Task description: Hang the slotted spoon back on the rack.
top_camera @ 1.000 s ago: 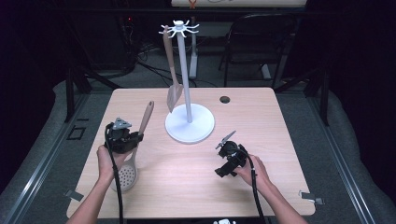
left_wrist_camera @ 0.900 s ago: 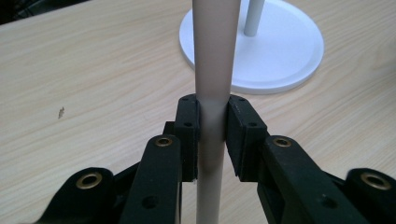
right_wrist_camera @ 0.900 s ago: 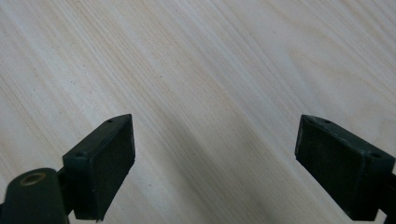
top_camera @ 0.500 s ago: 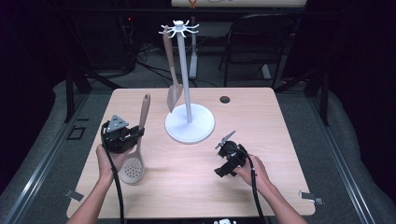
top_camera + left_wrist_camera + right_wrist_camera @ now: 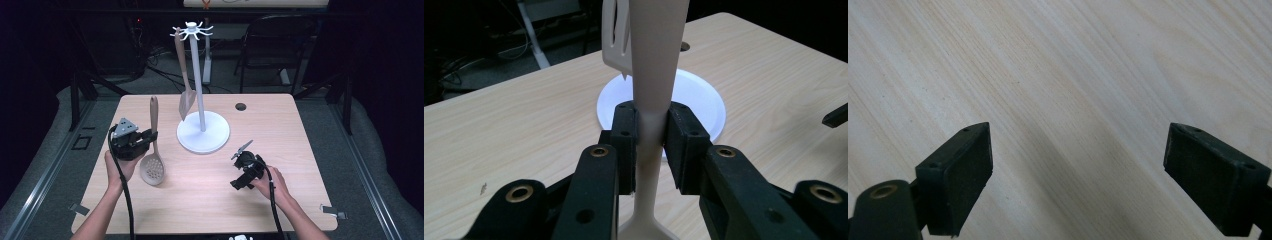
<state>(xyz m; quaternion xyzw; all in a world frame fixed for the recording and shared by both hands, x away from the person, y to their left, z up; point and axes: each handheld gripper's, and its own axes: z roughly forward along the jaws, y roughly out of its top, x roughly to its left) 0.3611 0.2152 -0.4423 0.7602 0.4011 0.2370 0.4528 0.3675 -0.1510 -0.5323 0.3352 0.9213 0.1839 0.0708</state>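
Far left of the wooden table: left gripper clamped on the beige slotted spoon, gripped at the narrow part of the handle just above the bowl. Spoon tilted, handle end pointing up and away, perforated round bowl hanging low at the near side, close over the tabletop; contact with the wood impossible to tell. In the left gripper view, black pads pressed against both sides of the spoon handle, bowl just starting at the bottom edge. Grey three-cornered plate on top of the gripper, black cable trailing back along the forearm toward the near edge.

Moving right, to the middle: white utensil stand with its round base on the table, slim pole rising to a crown of hooks. Beige slotted spatula hanging from a hook on the left side, blade tip down just above the base. Same spatula blade seen behind the held handle in the left gripper view, white base beyond the pads.

Farther back, right of the stand: small dark grommet hole in the tabletop.

On the right, nearer side: right gripper low over bare wood, well apart from the stand, jaws spread wide. In the right gripper view, the two black pads far apart, nothing but wood grain between.
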